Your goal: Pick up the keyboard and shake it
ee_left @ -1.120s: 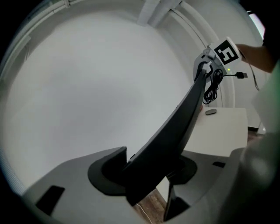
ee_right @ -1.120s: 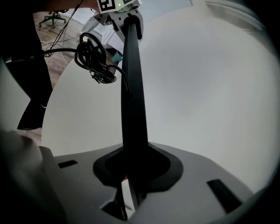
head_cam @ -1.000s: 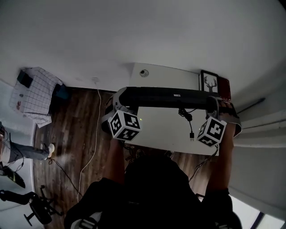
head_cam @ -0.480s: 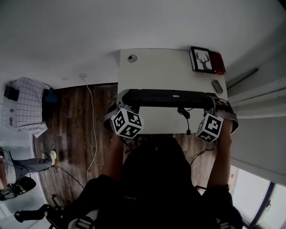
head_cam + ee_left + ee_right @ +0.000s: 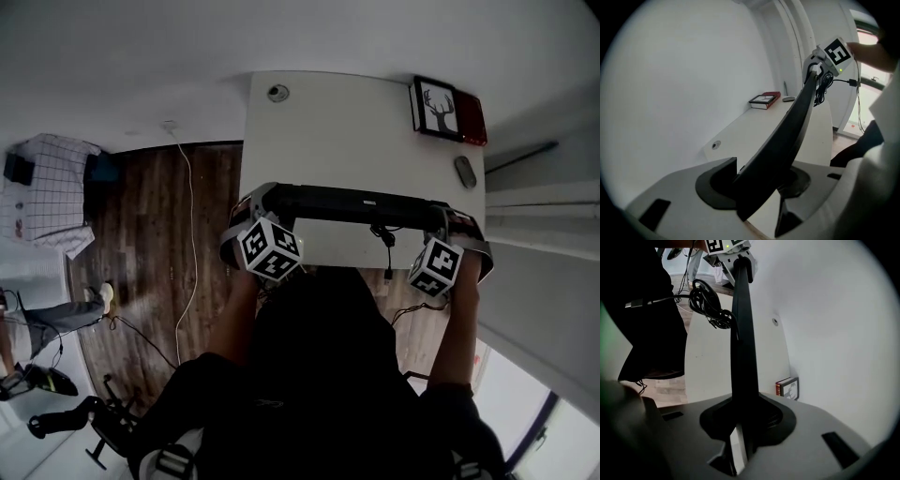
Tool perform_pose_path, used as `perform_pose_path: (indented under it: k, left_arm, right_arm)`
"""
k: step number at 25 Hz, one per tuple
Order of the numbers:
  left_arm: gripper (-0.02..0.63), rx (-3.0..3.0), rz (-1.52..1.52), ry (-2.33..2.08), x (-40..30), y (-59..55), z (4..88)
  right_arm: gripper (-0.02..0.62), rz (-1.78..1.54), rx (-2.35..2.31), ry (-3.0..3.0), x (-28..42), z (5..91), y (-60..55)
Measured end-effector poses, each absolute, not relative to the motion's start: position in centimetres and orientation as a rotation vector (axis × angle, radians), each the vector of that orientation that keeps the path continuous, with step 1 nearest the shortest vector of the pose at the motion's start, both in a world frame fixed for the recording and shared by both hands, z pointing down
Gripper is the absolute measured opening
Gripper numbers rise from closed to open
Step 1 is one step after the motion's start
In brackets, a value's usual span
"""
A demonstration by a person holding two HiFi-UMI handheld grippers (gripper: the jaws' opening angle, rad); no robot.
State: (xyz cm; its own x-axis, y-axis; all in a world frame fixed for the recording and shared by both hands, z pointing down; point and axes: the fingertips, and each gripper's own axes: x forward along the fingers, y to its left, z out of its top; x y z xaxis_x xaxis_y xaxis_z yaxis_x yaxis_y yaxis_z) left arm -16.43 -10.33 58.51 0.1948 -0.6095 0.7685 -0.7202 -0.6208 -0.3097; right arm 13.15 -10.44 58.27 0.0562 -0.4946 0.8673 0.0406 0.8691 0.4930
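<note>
A long black keyboard (image 5: pixel 361 203) hangs in the air above the white desk (image 5: pixel 347 141), held by its two ends. My left gripper (image 5: pixel 262 211) is shut on its left end; in the left gripper view the keyboard (image 5: pixel 783 145) runs edge-on away from my left gripper (image 5: pixel 761 194) toward the other gripper's marker cube (image 5: pixel 836 51). My right gripper (image 5: pixel 448 225) is shut on the right end, and the keyboard (image 5: pixel 743 348) rises straight out of my right gripper (image 5: pixel 743 427) in its own view. A coiled black cable (image 5: pixel 386 246) dangles under the keyboard, bunched as the cable (image 5: pixel 710 303).
At the desk's far right stand a framed deer picture (image 5: pixel 436 106) and a red book (image 5: pixel 472 120), with a small grey object (image 5: pixel 465 171) nearer. A round cable hole (image 5: pixel 276 93) sits at the far left corner. Wooden floor (image 5: pixel 150 234) lies left; white wall behind.
The view has shifted so more of the desk shows beyond the keyboard. The keyboard and both grippers sit lower in the picture, now tilted slightly down to the right. Both grips are unchanged.
</note>
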Motion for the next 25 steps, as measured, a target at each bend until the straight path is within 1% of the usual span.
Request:
perform_pose_path:
  k: [14, 20, 25]
  left_arm:
    - [0.201, 2.168, 1.513, -1.031, -13.7, -9.9, 64.4]
    - [0.175, 2.111, 1.535, -0.856, -12.2, -8.6, 66.6]
    - [0.172, 2.054, 1.550, -0.811, -11.7, -9.1, 68.4]
  right_arm:
    - [0.087, -0.227, 0.065, -1.525, 15.9, 65.1, -10.9]
    - [0.087, -0.133, -0.097, -1.545, 16.9, 67.4, -11.1]
    - [0.087, -0.099, -0.171, -1.536, 17.3, 69.1, -12.1]
